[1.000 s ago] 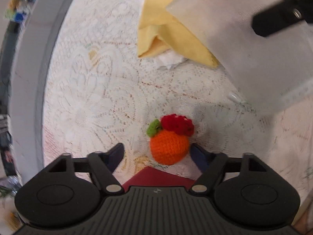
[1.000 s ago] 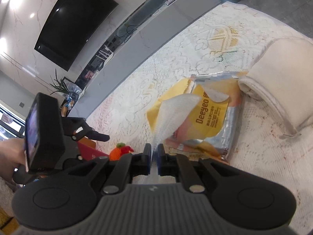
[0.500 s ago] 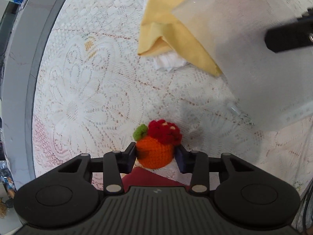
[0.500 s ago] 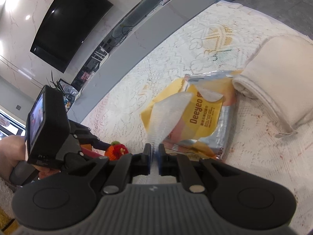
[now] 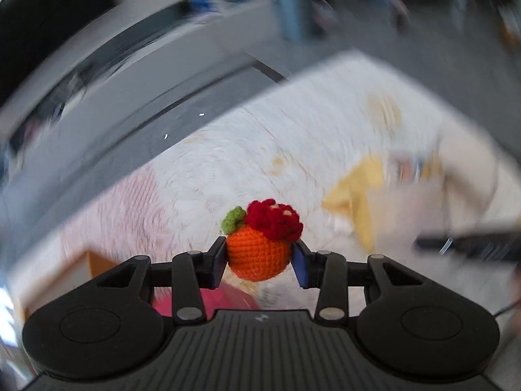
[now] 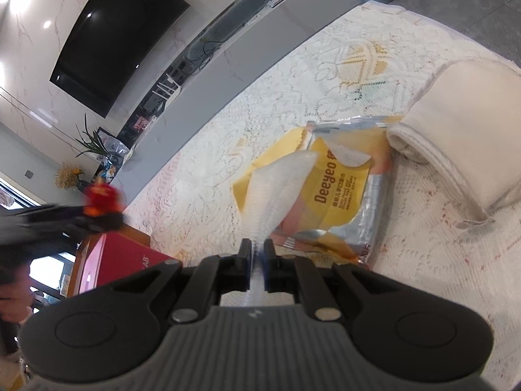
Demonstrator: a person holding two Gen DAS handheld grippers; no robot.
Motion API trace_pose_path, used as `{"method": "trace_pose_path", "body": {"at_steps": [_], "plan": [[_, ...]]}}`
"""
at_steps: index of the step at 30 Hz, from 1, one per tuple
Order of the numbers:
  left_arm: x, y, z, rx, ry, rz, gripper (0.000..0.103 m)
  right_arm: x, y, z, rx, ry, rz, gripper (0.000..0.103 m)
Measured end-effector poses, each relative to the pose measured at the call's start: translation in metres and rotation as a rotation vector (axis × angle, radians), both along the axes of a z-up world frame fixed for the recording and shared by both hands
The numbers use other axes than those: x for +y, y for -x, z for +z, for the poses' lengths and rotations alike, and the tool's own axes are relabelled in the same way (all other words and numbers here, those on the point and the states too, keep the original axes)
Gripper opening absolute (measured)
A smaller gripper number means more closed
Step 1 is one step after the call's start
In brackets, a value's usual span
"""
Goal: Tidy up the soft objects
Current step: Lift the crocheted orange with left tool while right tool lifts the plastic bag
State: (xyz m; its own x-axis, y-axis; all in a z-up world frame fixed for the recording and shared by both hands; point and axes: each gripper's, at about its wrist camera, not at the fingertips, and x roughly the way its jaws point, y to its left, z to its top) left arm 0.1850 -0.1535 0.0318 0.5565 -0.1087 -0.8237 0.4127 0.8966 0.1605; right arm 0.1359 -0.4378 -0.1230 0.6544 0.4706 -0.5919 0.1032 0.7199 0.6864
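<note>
The left claw point(image 5: 259, 262) grips the crocheted orange toy point(image 5: 260, 244), lifted clear of the lace-covered table point(image 6: 325, 75). The right claw point(image 6: 257, 260) is clamped on a white wipe point(image 6: 276, 192) above the wipes packet point(image 6: 345, 192). Nothing looks sorted yet; the folded towel point(image 6: 462, 130) lies untouched.

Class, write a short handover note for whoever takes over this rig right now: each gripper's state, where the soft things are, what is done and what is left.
Left gripper: shut on the crocheted orange toy, held clear above the lace tablecloth.
Right gripper: shut on the white mesh bag, held above the yellow wipes packet.
Rolled cream towel lies beside the packet, touching it; a red box sits at the table edge.
Done: toy and bag both gripped.
Left: probably put the toy into the bag, then tidy the towel and the packet.
</note>
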Motion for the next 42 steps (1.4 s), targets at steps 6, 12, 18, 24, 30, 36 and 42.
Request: {"method": "trace_pose_path", "body": {"at_steps": [6, 12, 18, 24, 30, 36, 42], "plan": [[0.051, 0.041, 0.059, -0.181, 0.209, 0.114, 0.047, 0.000, 0.003, 0.001, -0.011, -0.022, 0.010, 0.005], [0.092, 0.068, 0.076, -0.249, 0.225, 0.155, 0.047, -0.003, 0.018, 0.020, -0.078, -0.019, 0.000, 0.004], [0.126, 0.088, 0.083, -0.271, 0.281, 0.212, 0.047, 0.001, 0.031, 0.052, -0.174, -0.024, 0.023, 0.004], [0.163, 0.104, 0.092, -0.328, 0.250, 0.251, 0.047, 0.020, 0.039, 0.087, -0.230, -0.031, 0.083, 0.004], [0.219, 0.106, 0.096, -0.301, 0.393, 0.379, 0.047, 0.047, 0.047, 0.143, -0.327, 0.003, 0.153, 0.004], [0.267, 0.104, 0.096, -0.337, 0.551, 0.495, 0.047, 0.089, 0.048, 0.199, -0.406, 0.054, 0.218, 0.004], [0.297, 0.100, 0.081, -0.335, 0.639, 0.530, 0.047, 0.132, 0.051, 0.232, -0.452, 0.126, 0.281, 0.004]]}}
